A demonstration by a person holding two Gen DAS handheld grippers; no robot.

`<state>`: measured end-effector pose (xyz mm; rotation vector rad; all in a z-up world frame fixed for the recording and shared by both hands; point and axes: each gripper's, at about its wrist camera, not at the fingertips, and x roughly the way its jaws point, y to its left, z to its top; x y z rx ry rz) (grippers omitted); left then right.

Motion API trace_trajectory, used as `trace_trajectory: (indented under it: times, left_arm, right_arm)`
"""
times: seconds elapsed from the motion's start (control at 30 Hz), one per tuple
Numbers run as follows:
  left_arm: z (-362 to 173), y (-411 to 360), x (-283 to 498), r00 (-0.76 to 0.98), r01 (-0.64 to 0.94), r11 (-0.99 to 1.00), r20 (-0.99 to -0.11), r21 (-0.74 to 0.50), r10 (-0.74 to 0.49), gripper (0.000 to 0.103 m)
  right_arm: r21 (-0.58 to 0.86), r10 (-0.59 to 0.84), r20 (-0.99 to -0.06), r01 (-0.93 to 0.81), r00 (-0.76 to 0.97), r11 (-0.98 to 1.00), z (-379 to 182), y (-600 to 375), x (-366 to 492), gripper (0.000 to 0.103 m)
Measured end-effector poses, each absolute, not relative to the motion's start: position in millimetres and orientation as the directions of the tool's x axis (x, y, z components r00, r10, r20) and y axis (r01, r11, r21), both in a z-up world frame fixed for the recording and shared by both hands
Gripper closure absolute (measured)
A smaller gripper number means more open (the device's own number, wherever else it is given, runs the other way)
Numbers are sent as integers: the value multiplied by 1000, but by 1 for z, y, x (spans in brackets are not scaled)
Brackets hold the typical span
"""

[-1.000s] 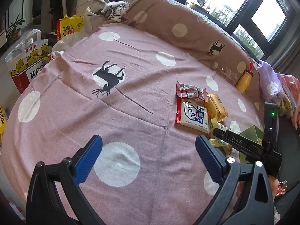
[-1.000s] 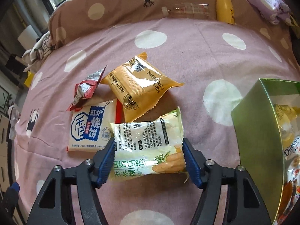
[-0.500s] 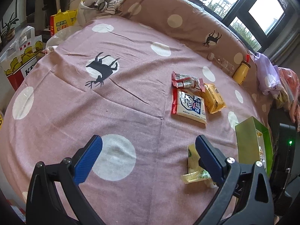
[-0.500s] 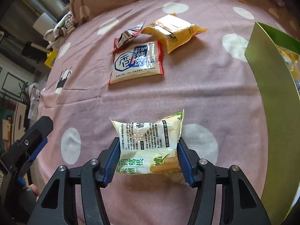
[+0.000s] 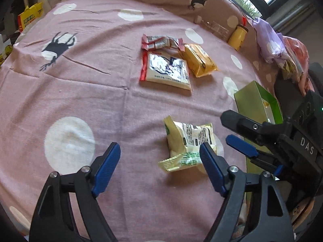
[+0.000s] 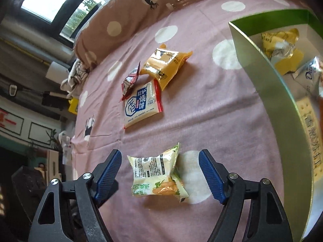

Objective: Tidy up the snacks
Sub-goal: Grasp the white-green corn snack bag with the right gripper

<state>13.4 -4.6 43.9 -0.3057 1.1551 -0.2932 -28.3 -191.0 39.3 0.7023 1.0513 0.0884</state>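
A pale yellow-green snack packet (image 6: 157,173) lies on the pink bedspread between the open fingers of my right gripper (image 6: 160,173), not held. It also shows in the left wrist view (image 5: 187,145), by the right finger of my open, empty left gripper (image 5: 159,165). Further off lie a white-and-blue packet (image 6: 141,104), an orange packet (image 6: 165,64) and a crumpled red-silver wrapper (image 6: 130,80). A green box (image 6: 282,109) with several snacks inside stands at the right; it also shows in the left wrist view (image 5: 252,98).
A brown dotted bolster (image 5: 181,0) runs along the far edge with a yellow bottle (image 5: 239,36) and a clear bottle (image 5: 214,27) against it. Lilac cloth and bags (image 5: 270,40) lie at the far right. The bed edge drops off at the left.
My right gripper set the yellow-green packet down on the bedspread and opened. The left gripper moved closer over the snacks, still open.
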Motion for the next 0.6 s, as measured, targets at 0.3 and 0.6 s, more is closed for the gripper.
trace_trajectory:
  times: [0.3, 0.6]
  left_arm:
    - [30, -36, 13, 296, 127, 905, -855, -406, -425, 37]
    - [35, -45, 8, 335, 142, 904, -840, -403, -427, 53]
  right_arm:
    - [616, 496, -760, 221, 420, 756, 17, -169, -14, 23]
    - [623, 509, -752, 199, 419, 757, 12, -165, -12, 35]
